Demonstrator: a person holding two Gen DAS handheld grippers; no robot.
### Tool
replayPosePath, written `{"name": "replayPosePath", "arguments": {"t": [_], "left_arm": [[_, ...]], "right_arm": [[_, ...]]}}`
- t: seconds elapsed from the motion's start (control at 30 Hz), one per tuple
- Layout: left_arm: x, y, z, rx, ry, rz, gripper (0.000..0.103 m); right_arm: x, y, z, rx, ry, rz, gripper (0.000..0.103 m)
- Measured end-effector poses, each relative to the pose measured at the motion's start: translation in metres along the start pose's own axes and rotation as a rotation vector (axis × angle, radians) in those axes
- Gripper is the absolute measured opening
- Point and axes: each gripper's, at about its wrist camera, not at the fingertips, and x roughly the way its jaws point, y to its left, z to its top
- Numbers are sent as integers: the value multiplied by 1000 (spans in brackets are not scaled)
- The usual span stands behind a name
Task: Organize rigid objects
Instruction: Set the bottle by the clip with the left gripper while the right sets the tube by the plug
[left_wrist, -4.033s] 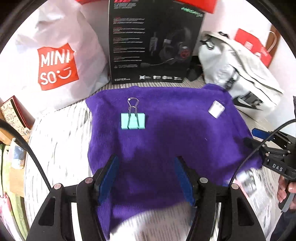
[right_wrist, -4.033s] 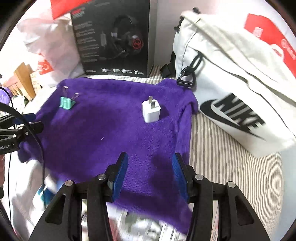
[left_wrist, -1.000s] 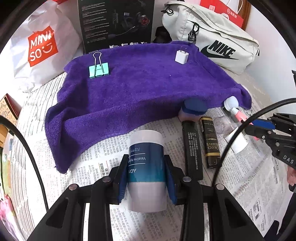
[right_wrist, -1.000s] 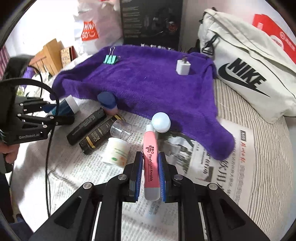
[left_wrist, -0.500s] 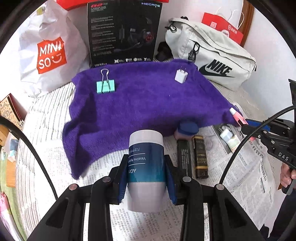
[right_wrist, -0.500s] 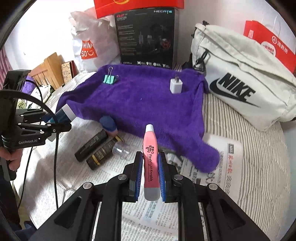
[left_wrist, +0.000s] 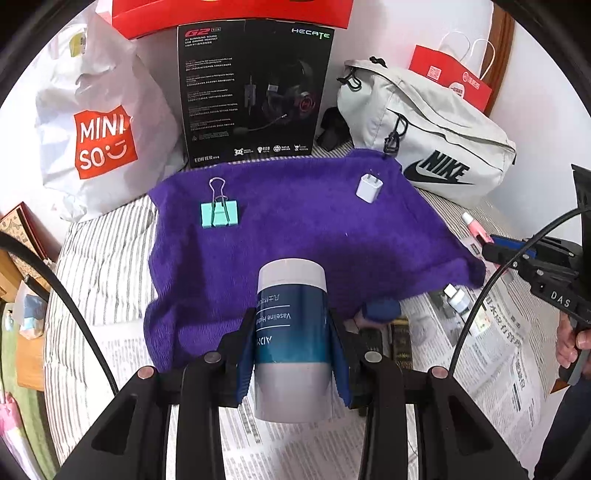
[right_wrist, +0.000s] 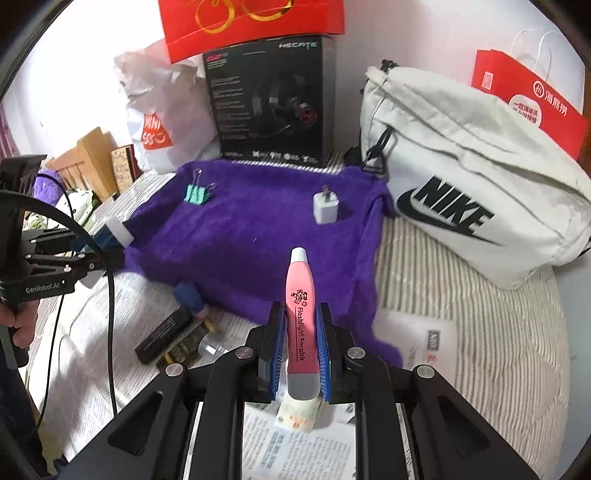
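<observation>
Above purple towel — fingers clamp Vaseline bottle, other fingers pinch pink tube.

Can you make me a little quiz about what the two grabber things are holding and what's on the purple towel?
1. True or false: the left hand-held gripper is shut on the blue and white bottle.
2. What does the right hand-held gripper hold? A) pink tube B) white charger C) green clip
3. Fill in: the green binder clip and the white charger both lie on the purple ____.

Key:
1. True.
2. A, the pink tube.
3. Towel.
</observation>
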Motion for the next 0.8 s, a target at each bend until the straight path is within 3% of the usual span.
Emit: {"name": "replayPosePath", "arguments": {"t": [0.8], "left_arm": [[34,42,19,-102,6,-17,34]], "right_arm": [[49,-17,31,35,46,-11,17]]}}
